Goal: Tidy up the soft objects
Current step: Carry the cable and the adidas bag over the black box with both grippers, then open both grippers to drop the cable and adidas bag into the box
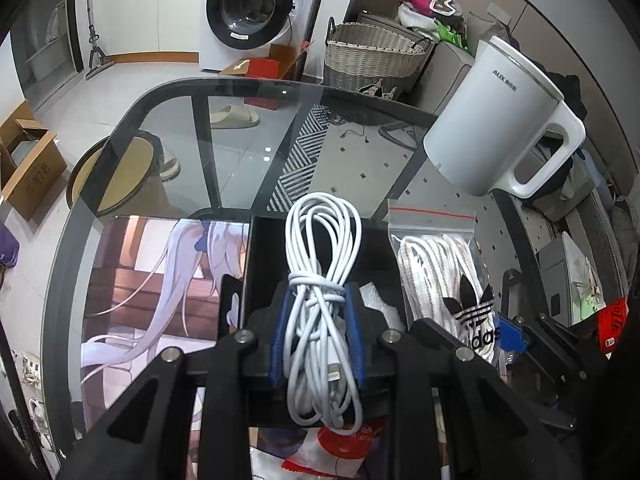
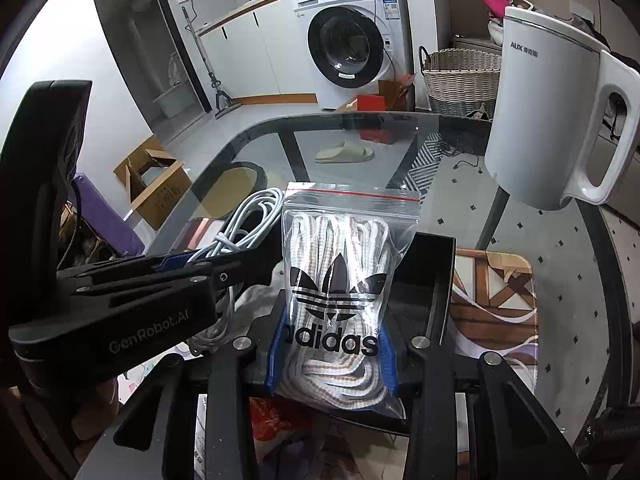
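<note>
Left tool [image 1: 318,336] clamped on coiled white charging cable [image 1: 322,280]; right tool [image 2: 332,354] clamped on clear zip bag of white laces [image 2: 344,280]. Both above black open box [image 1: 264,264] on glass counter [image 1: 240,152].

The table [image 1: 256,128] was smooth, glossy glass that mirrored ceiling lights. The white cable [image 1: 324,280] looked like smooth, faintly shiny plastic, pinched between ribbed blue pads [image 1: 355,340] on the matt black plastic left gripper [image 1: 318,344]. The zip bag [image 2: 344,280] was clear, crinkled, glossy plastic around woven cloth laces. The white kettle [image 2: 548,120] had a smooth satin plastic shell, and the far basket [image 1: 372,56] was rough wicker.
</note>
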The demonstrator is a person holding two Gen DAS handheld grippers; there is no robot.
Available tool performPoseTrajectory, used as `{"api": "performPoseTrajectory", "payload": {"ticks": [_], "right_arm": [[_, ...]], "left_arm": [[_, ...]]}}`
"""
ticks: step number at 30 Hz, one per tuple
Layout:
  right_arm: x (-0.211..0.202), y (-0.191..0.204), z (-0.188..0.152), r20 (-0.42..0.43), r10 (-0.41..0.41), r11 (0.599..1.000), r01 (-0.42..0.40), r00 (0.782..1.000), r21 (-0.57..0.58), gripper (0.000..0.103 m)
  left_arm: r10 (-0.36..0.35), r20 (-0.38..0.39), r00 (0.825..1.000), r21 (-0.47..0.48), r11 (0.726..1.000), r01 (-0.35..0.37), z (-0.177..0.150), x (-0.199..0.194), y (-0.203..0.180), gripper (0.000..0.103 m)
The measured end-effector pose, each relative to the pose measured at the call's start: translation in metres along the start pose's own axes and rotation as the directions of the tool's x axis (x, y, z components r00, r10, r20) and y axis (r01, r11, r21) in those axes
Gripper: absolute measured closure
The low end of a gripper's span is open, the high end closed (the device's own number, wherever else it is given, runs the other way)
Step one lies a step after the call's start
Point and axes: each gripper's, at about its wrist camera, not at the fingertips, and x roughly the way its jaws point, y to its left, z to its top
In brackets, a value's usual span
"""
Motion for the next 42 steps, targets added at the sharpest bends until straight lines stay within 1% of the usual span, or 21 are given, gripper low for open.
{"api": "performPoseTrajectory", "payload": {"ticks": [10, 14, 16, 17, 18, 19, 21, 23, 26, 34, 38, 41, 42], "right_arm": [[0.005, 0.001, -0.001, -0.017, -0.003, 1.0, 0.003, 1.0, -0.005, 0.065], [0.005, 0.001, -0.001, -0.022, -0.009, 1.0, 0.009, 1.0, -0.002, 0.059], [0.005, 0.0, -0.002, -0.024, -0.012, 1.0, 0.012, 1.0, 0.0, 0.055], [0.004, 0.0, -0.002, -0.019, -0.014, 1.0, 0.014, 1.0, 0.003, 0.05], [0.003, -0.001, -0.001, -0.014, -0.02, 1.0, 0.02, 1.0, 0.007, 0.046], [0.002, -0.001, -0.001, -0.008, -0.03, 0.999, 0.03, 1.0, 0.01, 0.044], [-0.002, -0.002, 0.0, 0.007, -0.039, 0.999, 0.039, 0.999, 0.013, 0.034], [-0.006, -0.002, 0.0, 0.026, -0.042, 0.999, 0.042, 0.999, 0.02, 0.031], [-0.015, -0.003, 0.002, 0.05, -0.035, 0.999, 0.034, 0.998, 0.02, 0.031], [-0.042, 0.002, 0.001, 0.106, -0.029, 1.0, 0.03, 0.994, -0.008, 0.031], [-0.055, 0.008, -0.003, 0.108, -0.009, 1.0, 0.012, 0.994, -0.025, 0.031], [-0.063, 0.014, -0.01, 0.085, 0.013, 0.999, -0.011, 0.996, -0.032, 0.031], [-0.065, 0.016, -0.013, 0.072, 0.028, 0.999, -0.025, 0.997, -0.033, 0.031]], "left_arm": [[0.005, -0.002, 1.0, -0.003, 1.0, -0.005, 0.0, 0.001, 0.001, 0.079], [0.0, -0.004, 1.0, -0.015, 1.0, 0.0, 0.0, 0.001, 0.003, 0.077], [-0.009, 0.004, 1.0, -0.022, 1.0, 0.009, 0.0, -0.001, 0.005, 0.065], [-0.008, 0.013, 1.0, -0.023, 1.0, 0.008, 0.0, -0.003, 0.005, 0.051], [-0.008, 0.025, 1.0, -0.024, 1.0, 0.008, 0.0, -0.005, 0.005, 0.05], [-0.01, 0.03, 1.0, -0.023, 1.0, 0.011, 0.0, -0.006, 0.005, 0.05], [-0.001, 0.039, 0.999, -0.013, 1.0, 0.002, 0.001, -0.009, 0.004, 0.05], [0.004, 0.046, 0.999, -0.007, 1.0, -0.004, 0.001, -0.013, 0.002, 0.05], [-0.02, 0.06, 0.998, -0.004, 1.0, 0.021, 0.001, -0.02, 0.003, 0.05], [-0.052, 0.114, 0.992, 0.008, 0.999, 0.052, -0.004, -0.054, 0.013, 0.049], [-0.053, 0.096, 0.994, 0.024, 0.998, 0.051, -0.014, -0.068, 0.019, 0.049], [-0.059, 0.074, 0.996, 0.043, 0.998, 0.056, -0.023, -0.077, 0.023, 0.049], [-0.051, 0.067, 0.996, 0.058, 0.997, 0.047, -0.028, -0.081, 0.025, 0.049]]}}
